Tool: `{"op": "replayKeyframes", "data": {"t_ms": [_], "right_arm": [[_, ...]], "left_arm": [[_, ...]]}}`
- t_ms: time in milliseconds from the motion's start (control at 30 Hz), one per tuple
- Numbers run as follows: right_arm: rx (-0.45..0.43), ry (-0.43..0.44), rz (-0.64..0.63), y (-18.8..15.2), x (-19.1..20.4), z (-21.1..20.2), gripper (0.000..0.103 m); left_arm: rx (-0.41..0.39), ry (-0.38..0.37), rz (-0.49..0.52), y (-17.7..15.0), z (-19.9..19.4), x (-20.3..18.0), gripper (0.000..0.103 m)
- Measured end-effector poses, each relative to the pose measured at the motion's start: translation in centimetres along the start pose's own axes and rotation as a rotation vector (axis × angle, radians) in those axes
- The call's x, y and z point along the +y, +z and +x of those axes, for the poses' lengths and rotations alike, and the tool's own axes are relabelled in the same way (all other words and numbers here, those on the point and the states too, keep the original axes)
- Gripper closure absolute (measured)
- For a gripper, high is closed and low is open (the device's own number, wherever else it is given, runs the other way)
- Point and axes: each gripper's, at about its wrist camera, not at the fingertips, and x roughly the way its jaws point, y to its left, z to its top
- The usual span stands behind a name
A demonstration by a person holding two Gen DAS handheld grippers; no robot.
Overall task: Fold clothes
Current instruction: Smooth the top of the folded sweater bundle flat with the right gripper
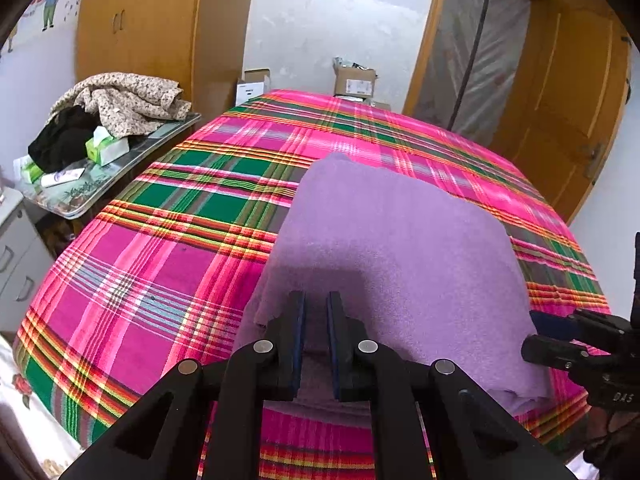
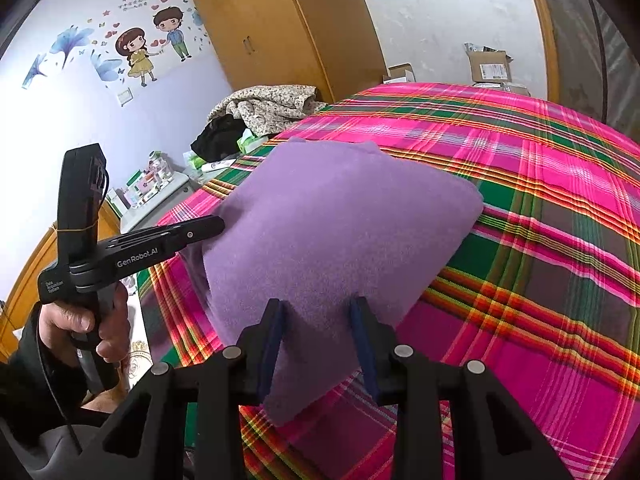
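Observation:
A folded purple garment [image 1: 392, 240] lies on the plaid bedspread [image 1: 160, 272], several layers thick. At its near left edge my left gripper [image 1: 316, 298] has its jaws nearly together, pinching purple cloth between the pads. From the right wrist view, the left gripper [image 2: 218, 224] grips that edge, and a hand [image 2: 76, 320] holds its handle. My right gripper [image 2: 318, 306] stands wide, shut on the thick near right corner of the garment [image 2: 332, 220], which fills the gap and hangs below the fingers. The right gripper [image 1: 536, 332] also shows at the garment's right edge.
Left of the bed, a side table [image 1: 100, 184] carries a floral quilt [image 1: 128, 100], dark clothes and tissue packs. Behind it stands a wooden wardrobe [image 1: 152, 24]. Cardboard boxes [image 1: 354, 80] sit beyond the bed's far end, with a wooden door [image 1: 568, 100] at the right.

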Motion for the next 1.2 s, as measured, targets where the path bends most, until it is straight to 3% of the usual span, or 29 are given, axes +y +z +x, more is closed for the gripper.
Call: {"op": "replayKeyframes", "data": {"t_ms": [167,400,633,733,933,1067,1200], "right_arm": [[-0.021,0.008,0.031,0.1,-0.5,-1.0,0.067],[-0.046,0.034,0.086,-0.3,-1.2,-1.9,0.067],[-0.027,0.035,0.008,-0.4,0.4,-1.5,0.067],[0.034,-0.003,0.004,-0.8,0.1,-0.4,0.067],[-0.010,-0.006,0.001,-0.4,0.1,-1.4,0.067],[-0.018,-0.002,0.010,-0.1,-0.1,-1.3,0.067],[0.021,0.001,0.018,-0.2,-0.3,-0.4,0.067]], "left_arm": [[0.001,-0.040,-0.039,0.0,-1.1,0.8,0.092],[-0.046,-0.036,-0.053,0.0,-2.7,1.8,0.092],[-0.033,-0.088,0.063,-0.6,-2.5,-1.2,0.092],[0.011,-0.082,0.093,-1.2,-1.5,-1.9,0.092],[0.009,-0.094,0.094,-1.3,-1.9,-2.2,0.092],[-0.014,-0.154,0.118,-1.2,-2.8,-3.5,0.092],[0.048,-0.187,0.168,-2.2,-1.4,-5.2,0.092]]}}
